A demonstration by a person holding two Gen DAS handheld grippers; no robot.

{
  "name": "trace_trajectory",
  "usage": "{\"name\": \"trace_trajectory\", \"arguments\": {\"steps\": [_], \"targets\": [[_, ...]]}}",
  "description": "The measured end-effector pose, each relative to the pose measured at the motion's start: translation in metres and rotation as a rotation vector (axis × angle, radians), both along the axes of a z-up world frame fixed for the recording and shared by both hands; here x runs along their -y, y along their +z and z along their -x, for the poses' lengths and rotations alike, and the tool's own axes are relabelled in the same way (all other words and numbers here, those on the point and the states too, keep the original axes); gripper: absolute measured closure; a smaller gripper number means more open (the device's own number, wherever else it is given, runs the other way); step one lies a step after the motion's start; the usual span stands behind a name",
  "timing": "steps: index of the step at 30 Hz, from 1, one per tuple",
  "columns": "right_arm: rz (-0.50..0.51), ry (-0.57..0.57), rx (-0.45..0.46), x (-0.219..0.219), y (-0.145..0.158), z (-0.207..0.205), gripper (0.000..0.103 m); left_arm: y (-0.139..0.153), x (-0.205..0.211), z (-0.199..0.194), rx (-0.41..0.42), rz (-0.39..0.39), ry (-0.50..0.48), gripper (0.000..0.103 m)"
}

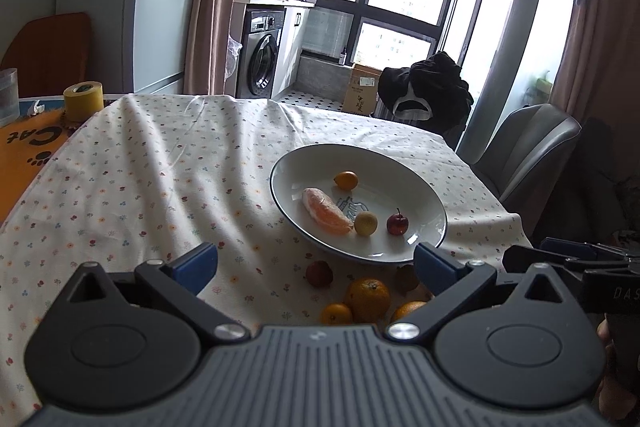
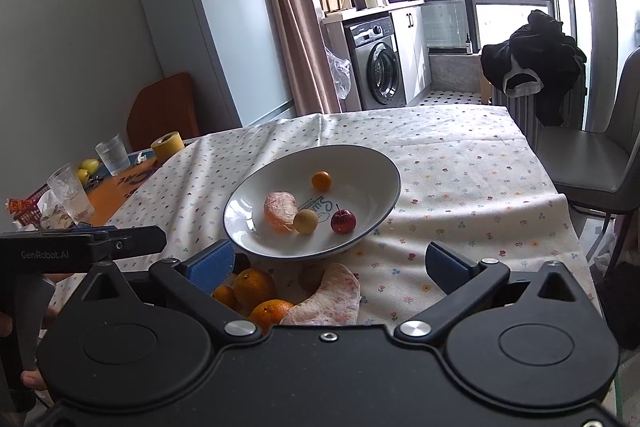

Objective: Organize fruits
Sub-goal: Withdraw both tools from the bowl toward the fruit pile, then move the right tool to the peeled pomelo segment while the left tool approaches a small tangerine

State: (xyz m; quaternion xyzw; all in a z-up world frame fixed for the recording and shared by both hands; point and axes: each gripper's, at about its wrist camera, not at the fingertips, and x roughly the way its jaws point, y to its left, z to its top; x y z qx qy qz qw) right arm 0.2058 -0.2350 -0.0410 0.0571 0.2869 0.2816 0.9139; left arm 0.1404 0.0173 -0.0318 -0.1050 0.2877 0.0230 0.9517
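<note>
Plate (image 2: pixel 240 223): glazed ceramic, glossy white, thin dark rim; window glare reflects off the inner wall.
Tablecloth (image 2: pixel 460 171): woven cloth, matt, creased, small floral print.
Pomelo segment (image 2: pixel 280 213) on the plate: translucent membrane, slightly wrinkled, dull sheen.
Crabapple (image 2: pixel 343 221): smooth red skin with a highlight.
Orange (image 2: pixel 254 287) beside the plate: pebbled peel, semi-gloss.
Right gripper (image 2: pixel 330 263): matt black plastic links, polished metal pivot pins, blue ribbed pads (image 2: pixel 211 266); jaws spread wide.
Left gripper (image 1: pixel 316 265): same finish; grey ribbed housing behind the links.
Cup (image 2: pixel 72 197): clear plastic, cloudy.
</note>
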Motion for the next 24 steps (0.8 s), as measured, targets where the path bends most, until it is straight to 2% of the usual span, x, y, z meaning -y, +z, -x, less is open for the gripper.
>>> {"name": "trace_trajectory", "arguments": {"steps": [18,24], "targets": [[-0.011,0.006,-0.035,0.006,-0.001,0.025,0.0,-0.002,-0.002,0.032,-0.022,0.029,-0.035,0.0],[-0.018,0.014,-0.045,0.006,-0.002,0.03,0.0,-0.003,0.0,0.037,-0.021,0.012,-0.039,0.0]]}}
